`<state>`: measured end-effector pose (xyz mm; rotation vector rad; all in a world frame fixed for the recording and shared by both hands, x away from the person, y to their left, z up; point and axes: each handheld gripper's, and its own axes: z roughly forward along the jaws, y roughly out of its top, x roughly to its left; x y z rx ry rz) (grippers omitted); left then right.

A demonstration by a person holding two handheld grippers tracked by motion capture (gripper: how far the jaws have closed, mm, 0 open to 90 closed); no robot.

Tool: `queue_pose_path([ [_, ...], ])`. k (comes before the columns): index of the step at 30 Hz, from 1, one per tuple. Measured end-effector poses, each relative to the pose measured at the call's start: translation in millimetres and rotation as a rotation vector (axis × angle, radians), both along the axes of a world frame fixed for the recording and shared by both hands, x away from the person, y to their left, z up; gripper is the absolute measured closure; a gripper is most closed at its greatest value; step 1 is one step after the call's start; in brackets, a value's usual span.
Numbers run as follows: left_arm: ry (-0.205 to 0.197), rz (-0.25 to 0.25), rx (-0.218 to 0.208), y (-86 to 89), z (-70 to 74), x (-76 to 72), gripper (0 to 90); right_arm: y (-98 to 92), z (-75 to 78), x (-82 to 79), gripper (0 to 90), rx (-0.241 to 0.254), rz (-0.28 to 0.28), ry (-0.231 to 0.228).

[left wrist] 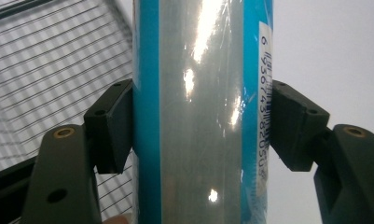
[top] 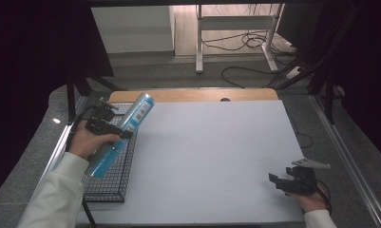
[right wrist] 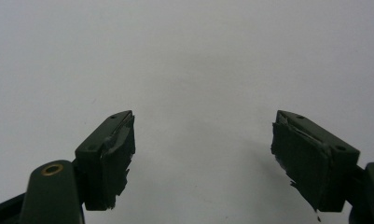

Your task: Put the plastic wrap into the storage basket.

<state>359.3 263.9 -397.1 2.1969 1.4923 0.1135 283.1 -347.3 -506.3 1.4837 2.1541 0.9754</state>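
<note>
A long blue and silver tube [top: 124, 133] with a barcode label is held slantwise above the black wire basket [top: 113, 183] at the table's left side. My left gripper [top: 113, 129] is shut on the tube near its middle. In the left gripper view the tube [left wrist: 201, 112] runs upright between the two black pads [left wrist: 112, 123], which press on both its sides. My right gripper [top: 279, 182] rests low at the table's front right, open, with nothing between its jaws. In the right gripper view its pads [right wrist: 111, 156] stand wide apart over the bare white tabletop [right wrist: 189, 60].
The white tabletop [top: 212, 156] spreads between the two hands. A wooden strip [top: 193, 95] runs along its far edge. Beyond it are the floor, cables and a white desk frame [top: 235, 33]. Dark curtains stand on both sides.
</note>
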Motion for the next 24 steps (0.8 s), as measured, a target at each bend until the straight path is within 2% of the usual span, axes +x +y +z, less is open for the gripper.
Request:
queue_pose_path([
  [5, 0.022, 0.046, -0.002, 13.5, -7.8, 3.4, 31.8, 0.0, 0.3, 0.2, 21.6, 0.003, -0.002, 0.001],
  [11, 0.039, 0.115, 0.019, 27.3, -17.6, 7.5, 31.7, 0.6, 1.0, 0.6, 21.4, 0.0, 0.003, -0.003],
  [18, 0.066, 0.153, 0.07, 33.0, -30.4, 10.2, 31.7, 1.2, 0.6, 1.0, 21.4, -0.001, 0.007, 0.0],
  [22, 0.072, 0.178, 0.115, 32.8, -36.9, 12.8, 31.7, 2.2, 0.2, 1.4, 21.4, -0.003, 0.01, 0.002],
  [24, 0.074, 0.19, 0.118, 33.3, -39.5, 13.7, 31.7, 2.4, 0.0, 1.4, 21.4, -0.004, 0.011, 0.003],
])
